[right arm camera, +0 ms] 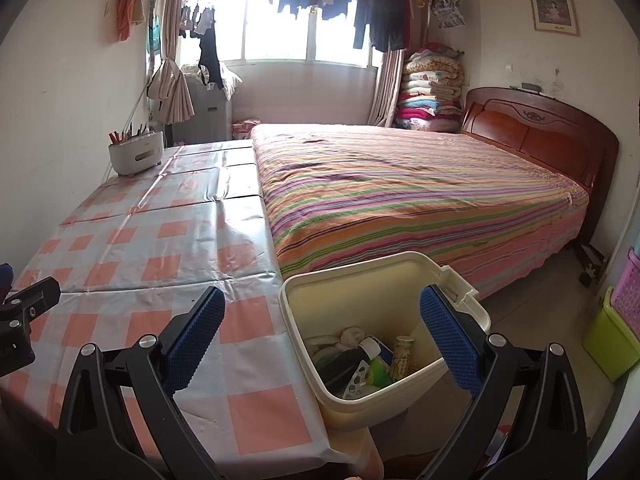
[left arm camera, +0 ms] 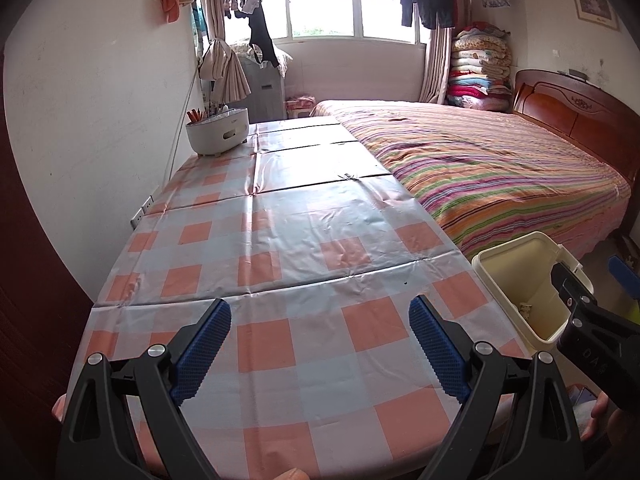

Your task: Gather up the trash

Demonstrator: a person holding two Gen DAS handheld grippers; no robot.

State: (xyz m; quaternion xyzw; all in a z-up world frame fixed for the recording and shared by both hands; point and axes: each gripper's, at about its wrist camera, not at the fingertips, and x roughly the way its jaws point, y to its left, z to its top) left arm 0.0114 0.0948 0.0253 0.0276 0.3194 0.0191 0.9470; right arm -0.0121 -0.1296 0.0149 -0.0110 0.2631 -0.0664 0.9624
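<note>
While both grippers sit over the near end of the table, neither holds anything. Left gripper point(left arm camera: 320, 344): jaws spread wide, blue pads apart, only checked tablecloth point(left arm camera: 280, 240) visible between them, lower centre of the left wrist view. Right gripper point(right arm camera: 322, 340): jaws also spread wide, nothing between the pads; its span straddles the table's right edge and the bin's mouth in the lower centre of the right wrist view.

Trash bin point(right arm camera: 384, 280): cream plastic, lid off or hinged back, standing just beside the table's right edge, lower centre-right of the right wrist view. Same bin shows at the lower right of the left wrist view point(left arm camera: 516, 264), with the right gripper's black body crossing in front of its right rim.

Trash point(right arm camera: 360, 360) is inside the bin, at the bottom: a white crumpled wad, a dark bottle-like item, a green piece, a blister pack, a pale tube. Exact item identities are hard to make out.

Tablecloth is orange, white and grey checks, creased along fold lines. White container point(left arm camera: 218, 134) with sticks poking out of it stands at the table's far left corner, upper left of the frame, well apart from both grippers.

Bed point(right arm camera: 420, 200) with a striped cover runs along the table's right side, upper right. Green box point(right arm camera: 608, 344) stands on the floor at the far right edge.
</note>
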